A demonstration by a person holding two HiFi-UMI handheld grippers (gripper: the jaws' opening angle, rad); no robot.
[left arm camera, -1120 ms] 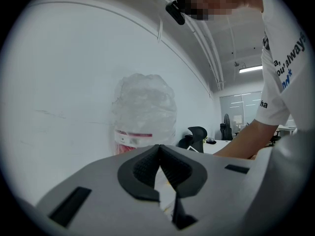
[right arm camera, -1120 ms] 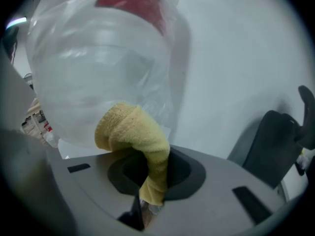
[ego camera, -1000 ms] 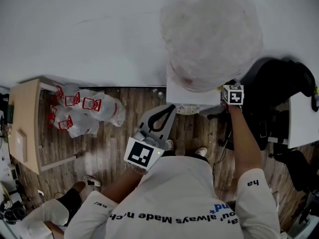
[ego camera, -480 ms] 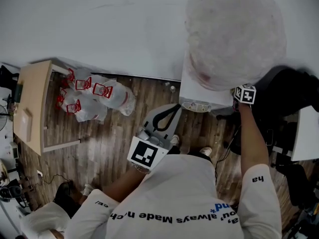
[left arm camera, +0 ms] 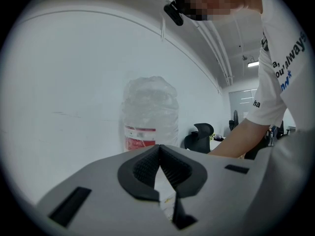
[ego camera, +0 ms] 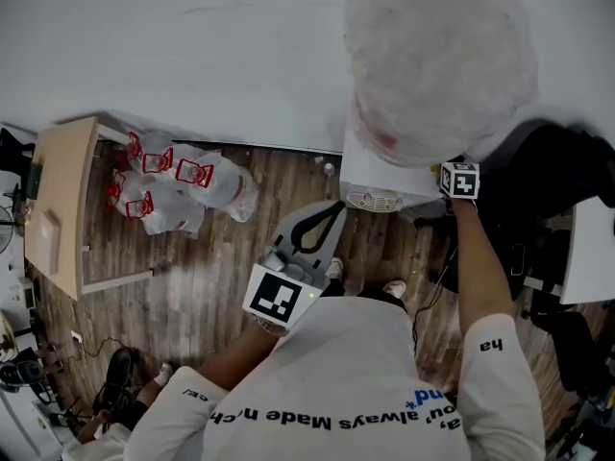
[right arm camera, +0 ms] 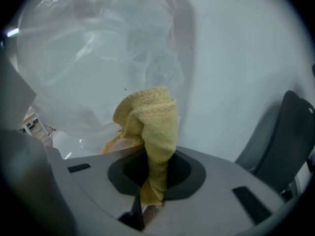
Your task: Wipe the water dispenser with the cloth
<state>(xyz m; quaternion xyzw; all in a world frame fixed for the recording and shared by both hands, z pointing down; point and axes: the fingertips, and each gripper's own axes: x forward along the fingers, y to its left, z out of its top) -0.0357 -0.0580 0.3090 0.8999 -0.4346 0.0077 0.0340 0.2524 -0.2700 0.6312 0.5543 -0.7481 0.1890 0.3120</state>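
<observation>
Right tongs [right arm camera: 153,180] are clenched on a yellow cloth [right arm camera: 150,124], which is pinched low down between the jaws and rises from them in a crumpled fold. Right behind the cloth is the big clear water bottle [right arm camera: 83,58]; whether the cloth touches its plastic cannot be told. From the head view the marker cube [ego camera: 459,179] of these tongs sits at the right edge of the white water dispenser [ego camera: 360,166], just beside the base of the bottle that stands on top of it, with the person's right arm [ego camera: 480,277] stretched out to it. Left tongs [left arm camera: 159,152] are clenched on nothing, their ribbed pads meeting at the tips, and they are held low in front of the person's chest, pointing toward the dispenser and well apart from it. A black office chair [ego camera: 557,176] stands to the right of the dispenser. On the wooden floor [ego camera: 192,277] to the left lie plastic bags with red print [ego camera: 183,195], next to a light wooden counter [ego camera: 58,219].
</observation>
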